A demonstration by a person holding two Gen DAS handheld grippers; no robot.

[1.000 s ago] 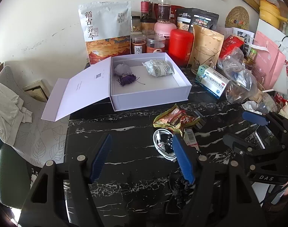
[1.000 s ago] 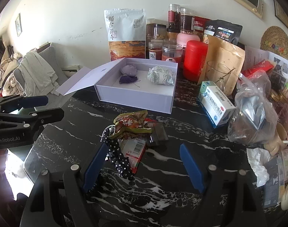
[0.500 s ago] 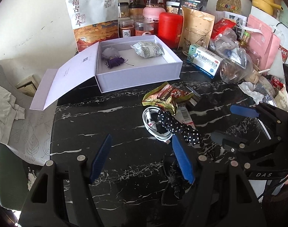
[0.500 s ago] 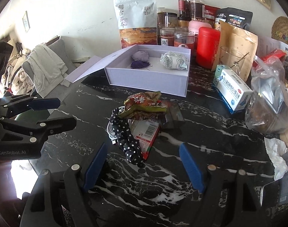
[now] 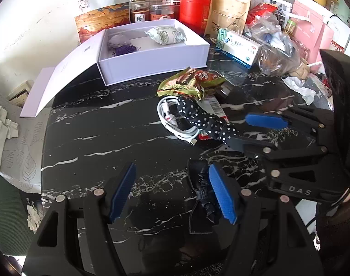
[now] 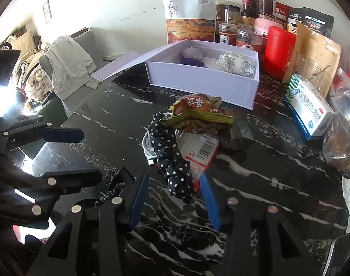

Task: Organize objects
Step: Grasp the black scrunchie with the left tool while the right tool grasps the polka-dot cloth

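Jaws of the right gripper [image 6: 172, 201] stand open on either side of the near end of the polka-dot fabric band [image 6: 170, 156], with a gap on both sides and nothing clamped yet. The band is black cloth with white dots, scrunched and limp; it will likely weigh almost nothing, fold under any pinch and trail when lifted. Its far end drapes over a coiled white cable [image 5: 172, 119] and tucks under the crumpled snack wrapper [image 6: 195, 112], so a quick pull could drag either one along. The sensible hold looks to be the bunched near end already between the blue pads, squeezed across its thickness, since the cloth gives the pads plenty to bite.

Further left, the left gripper [image 5: 172, 191] hangs over bare black marble tabletop [image 5: 101, 138], jaws wide apart and empty. A dark strap-like item [image 5: 202, 191] lies beside its right finger; what it is cannot be told.

Beyond the small pile, the open lavender box [image 6: 202, 82] sits on the tabletop, well apart from the band, and already holds a purple pouch [image 6: 192, 54] and a patterned white packet [image 6: 235, 64]. It seems the likely destination.
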